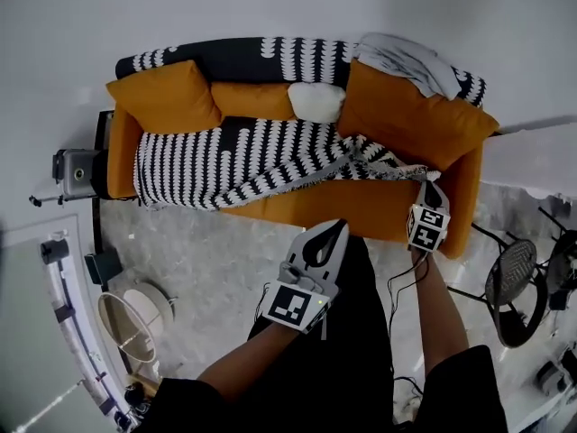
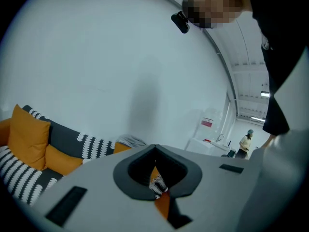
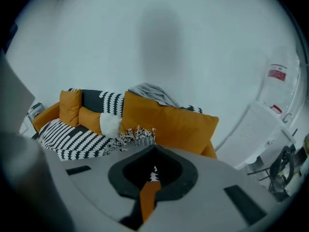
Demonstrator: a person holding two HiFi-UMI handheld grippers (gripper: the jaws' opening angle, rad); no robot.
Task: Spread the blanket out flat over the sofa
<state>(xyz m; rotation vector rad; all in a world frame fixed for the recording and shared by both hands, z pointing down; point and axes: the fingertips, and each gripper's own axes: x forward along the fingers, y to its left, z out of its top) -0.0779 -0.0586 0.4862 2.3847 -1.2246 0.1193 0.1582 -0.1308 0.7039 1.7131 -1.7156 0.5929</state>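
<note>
A black-and-white patterned blanket (image 1: 243, 156) lies over the seat of the orange sofa (image 1: 361, 207), reaching from the left arm to a fringed corner at the right front. My right gripper (image 1: 427, 184) is shut on that fringed corner at the sofa's front right; in the right gripper view the fringe (image 3: 137, 133) bunches just above the closed jaws of the right gripper (image 3: 154, 148). My left gripper (image 1: 335, 227) hangs in front of the sofa's front edge, jaws together with nothing in them. In the left gripper view the left gripper (image 2: 154, 147) points at the white wall.
Two large orange cushions (image 1: 167, 96) (image 1: 410, 115), a small white pillow (image 1: 315, 103) and a grey cloth (image 1: 407, 59) sit along the backrest. A black wire chair (image 1: 516, 291) stands to the right, a round lamp (image 1: 135, 318) on the floor at left, a white cabinet (image 3: 256, 129) beside the sofa.
</note>
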